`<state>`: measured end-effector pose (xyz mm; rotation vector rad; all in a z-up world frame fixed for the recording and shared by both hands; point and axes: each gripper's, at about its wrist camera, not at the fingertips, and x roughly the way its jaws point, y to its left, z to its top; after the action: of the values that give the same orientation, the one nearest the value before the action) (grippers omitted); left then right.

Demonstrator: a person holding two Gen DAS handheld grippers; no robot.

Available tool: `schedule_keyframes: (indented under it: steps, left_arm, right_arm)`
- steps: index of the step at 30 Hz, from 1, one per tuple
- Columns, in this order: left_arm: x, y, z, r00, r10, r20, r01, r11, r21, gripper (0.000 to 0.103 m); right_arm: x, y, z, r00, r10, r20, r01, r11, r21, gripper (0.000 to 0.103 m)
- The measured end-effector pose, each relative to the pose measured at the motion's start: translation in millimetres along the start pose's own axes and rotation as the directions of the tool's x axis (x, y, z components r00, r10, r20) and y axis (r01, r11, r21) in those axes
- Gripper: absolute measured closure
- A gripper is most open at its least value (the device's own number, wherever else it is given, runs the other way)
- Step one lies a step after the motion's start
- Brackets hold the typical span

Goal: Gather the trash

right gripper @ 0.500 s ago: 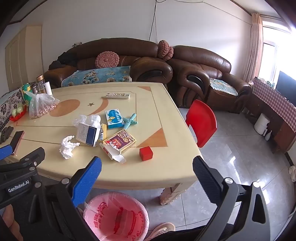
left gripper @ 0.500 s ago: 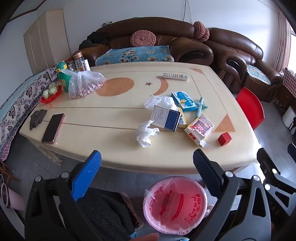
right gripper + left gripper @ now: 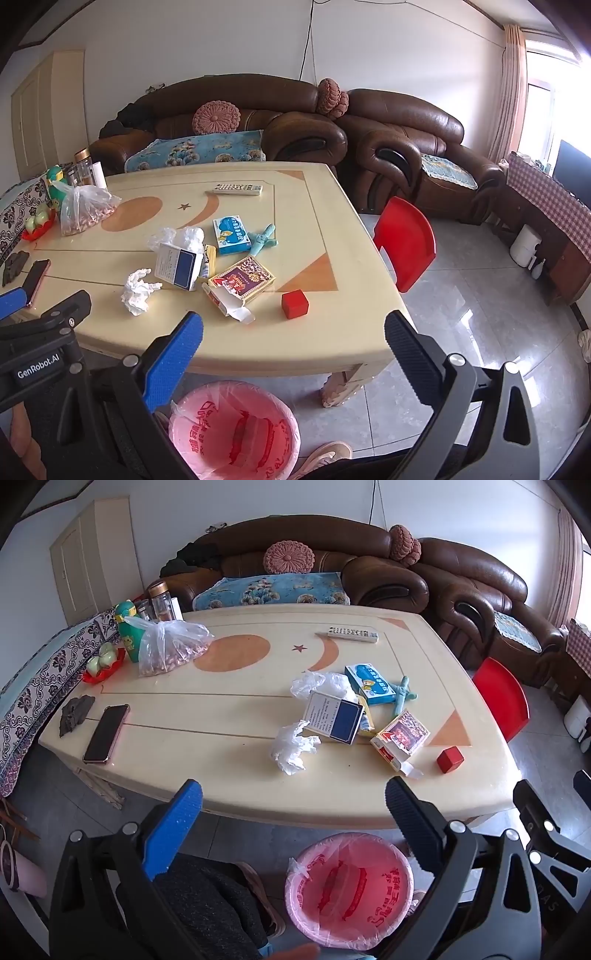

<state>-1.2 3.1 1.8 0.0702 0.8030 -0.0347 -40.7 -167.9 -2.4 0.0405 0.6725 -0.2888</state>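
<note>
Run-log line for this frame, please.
phase: pre-grasp | left gripper: open, empty | right gripper: open, empty | crumpled white tissue: on table | pink-lined bin: below

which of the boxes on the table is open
The red patterned box near the red cube; its end flap hangs open, while the blue and white boxes are closed.

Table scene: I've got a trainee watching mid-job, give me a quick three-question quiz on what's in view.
1. True or false: the left tongs hold the crumpled tissue.
2. Where is the pink-lined bin: A on the table, B on the floor at its near edge, C on the sofa?
3. Fill in: the small cube near the table's right corner is ____.

Key: 1 false, both the left tongs and the right tongs are open and empty; 2 B; 3 red.
</note>
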Motion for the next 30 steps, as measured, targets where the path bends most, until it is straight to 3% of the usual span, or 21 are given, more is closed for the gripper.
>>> schedule_keyframes:
  steps: [30]
  left_arm:
    - [13,-7,-5,0.999,-0.02,-0.028,0.022,0.998,0.05,0.006]
  right_arm:
    - [2,5,-3,1.0,0.018,-0.007,-0.018,1.0,0.009,0.006]
